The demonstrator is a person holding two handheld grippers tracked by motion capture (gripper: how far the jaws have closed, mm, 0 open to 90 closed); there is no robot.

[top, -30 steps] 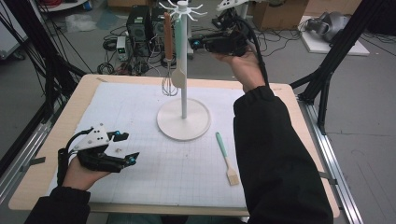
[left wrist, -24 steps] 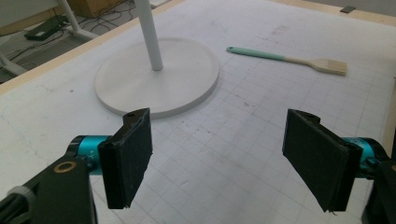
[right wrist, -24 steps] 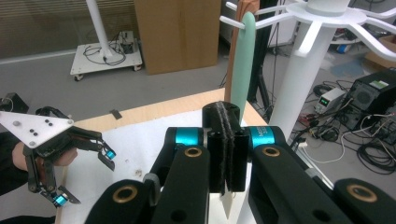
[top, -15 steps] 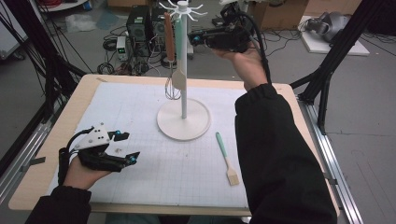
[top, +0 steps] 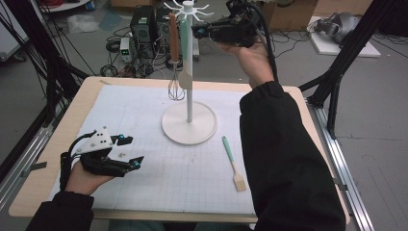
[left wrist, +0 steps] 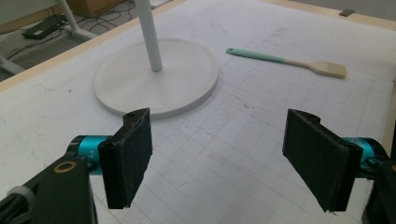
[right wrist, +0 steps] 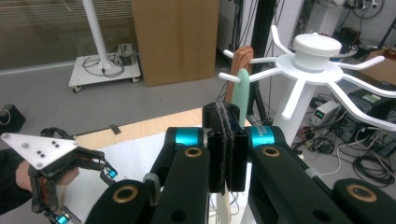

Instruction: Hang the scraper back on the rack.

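My right claw (top: 198, 30) is up at the top of the white rack (top: 188, 57), level with its hook crown (right wrist: 314, 60). Its jaws are pressed flat together; in the right claw's own view a thin pale strip runs down from between the pads, but I cannot tell whether they pinch it. The mint spatula (top: 184, 45) hangs from a hook just ahead of this claw's tips, its long axis straight up and down, blade at the bottom. Just beyond it, on the side away from me, hangs the whisk (top: 174, 57) with the wooden handle.

My left claw (top: 129, 150) rests low on the worktop (top: 57, 144), jaws wide apart with nothing between them. From it, the rack's round base (left wrist: 156, 77) lies ahead and a little left. The pastry brush (left wrist: 292, 62) lies flat well ahead and to the right, its long axis running across my line of reach, mint handle toward the rack, bristles away.

I judge the brush to be the next thing to hang. It is nearer my right arm's side, lying just beside that sleeve (top: 284, 154), though the right claw must come well down. The claw should close across the handle.
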